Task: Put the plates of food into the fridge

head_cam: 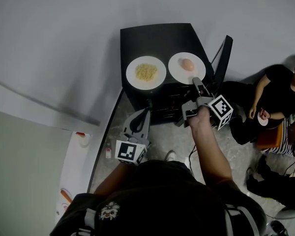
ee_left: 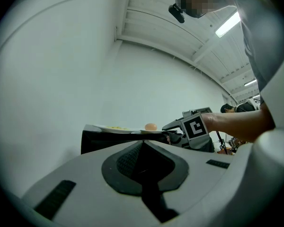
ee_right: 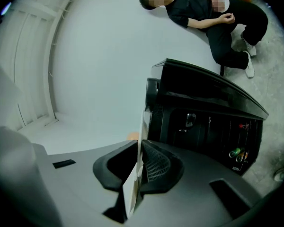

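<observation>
Two white plates sit on top of a black mini fridge (head_cam: 157,38): one with yellow noodles (head_cam: 145,73), one with an orange-pink egg-like food (head_cam: 179,73). My right gripper (head_cam: 196,81) reaches level to the near rim of the egg plate and is shut on it. In the right gripper view the rim (ee_right: 135,183) runs edge-on between the pads of that gripper (ee_right: 138,148). My left gripper (head_cam: 146,107) hangs lower, in front of the fridge, shut with nothing in it (ee_left: 142,143). From there both plates (ee_left: 114,128) and the egg (ee_left: 151,126) show on the fridge top.
The fridge door (head_cam: 225,58) stands open at the right, with bottles (ee_right: 236,152) on its inner shelf. A person (head_cam: 275,97) sits on the floor right of the fridge. A small bottle (head_cam: 108,151) stands on the floor at the left beside a white counter (head_cam: 81,139).
</observation>
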Demonstrator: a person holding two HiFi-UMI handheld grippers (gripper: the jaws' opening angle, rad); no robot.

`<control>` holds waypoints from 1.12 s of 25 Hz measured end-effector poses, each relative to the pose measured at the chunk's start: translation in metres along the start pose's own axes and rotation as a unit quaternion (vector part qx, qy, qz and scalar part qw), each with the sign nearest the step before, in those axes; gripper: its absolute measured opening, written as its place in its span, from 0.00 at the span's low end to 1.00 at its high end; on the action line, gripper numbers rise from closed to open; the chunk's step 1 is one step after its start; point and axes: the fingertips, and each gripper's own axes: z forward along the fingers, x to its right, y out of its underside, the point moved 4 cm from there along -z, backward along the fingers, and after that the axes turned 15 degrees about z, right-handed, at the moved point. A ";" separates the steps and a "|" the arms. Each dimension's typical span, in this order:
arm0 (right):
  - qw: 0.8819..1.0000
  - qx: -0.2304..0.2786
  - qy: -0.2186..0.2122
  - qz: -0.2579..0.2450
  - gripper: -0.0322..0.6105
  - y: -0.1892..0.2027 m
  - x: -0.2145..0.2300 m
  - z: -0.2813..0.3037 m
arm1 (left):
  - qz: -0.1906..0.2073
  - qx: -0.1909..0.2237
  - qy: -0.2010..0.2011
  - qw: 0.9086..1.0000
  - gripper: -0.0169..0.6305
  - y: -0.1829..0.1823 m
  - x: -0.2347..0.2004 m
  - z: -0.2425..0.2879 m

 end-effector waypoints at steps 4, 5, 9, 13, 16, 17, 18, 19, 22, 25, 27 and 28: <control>1.000 -0.006 -0.007 0.007 0.11 0.002 -0.003 -0.003 | -0.015 0.010 -0.007 1.000 0.06 -0.009 -0.002 0.002; 1.000 -0.007 -0.008 0.009 0.11 0.003 -0.003 -0.004 | -0.015 0.011 -0.008 1.000 0.06 -0.009 -0.002 0.001; 1.000 -0.008 -0.012 0.017 0.11 0.005 -0.003 -0.014 | -0.014 0.011 -0.009 1.000 0.06 -0.008 -0.002 0.001; 1.000 -0.008 -0.017 0.018 0.11 0.005 -0.005 -0.029 | -0.004 0.000 -0.005 1.000 0.06 -0.001 -0.001 0.001; 0.999 -0.014 -0.024 0.019 0.11 0.007 -0.007 -0.049 | 0.002 -0.002 0.000 1.000 0.06 0.003 0.005 -0.003; 0.999 -0.015 -0.026 0.020 0.11 0.008 -0.008 -0.058 | 0.001 -0.001 0.001 1.000 0.06 0.002 0.008 -0.005; 0.999 -0.018 -0.028 0.021 0.11 0.010 -0.009 -0.066 | 0.000 -0.001 0.001 1.000 0.06 0.001 0.010 -0.007; 0.999 -0.020 -0.029 0.022 0.11 0.011 -0.010 -0.071 | -0.002 -0.001 0.001 1.000 0.06 0.000 0.011 -0.007; 0.999 -0.026 -0.028 0.026 0.11 0.011 -0.008 -0.076 | -0.002 -0.005 0.004 1.000 0.06 0.004 0.007 0.002; 0.999 -0.027 -0.024 0.027 0.11 0.010 0.000 -0.083 | -0.003 -0.006 0.006 1.000 0.06 0.008 0.004 0.010; 0.999 -0.027 -0.018 0.022 0.11 0.009 0.006 -0.093 | -0.004 -0.008 0.008 1.000 0.06 0.008 0.005 0.010; 0.999 -0.027 -0.017 0.018 0.11 0.009 0.009 -0.099 | -0.002 -0.009 0.009 1.000 0.06 0.008 0.007 0.008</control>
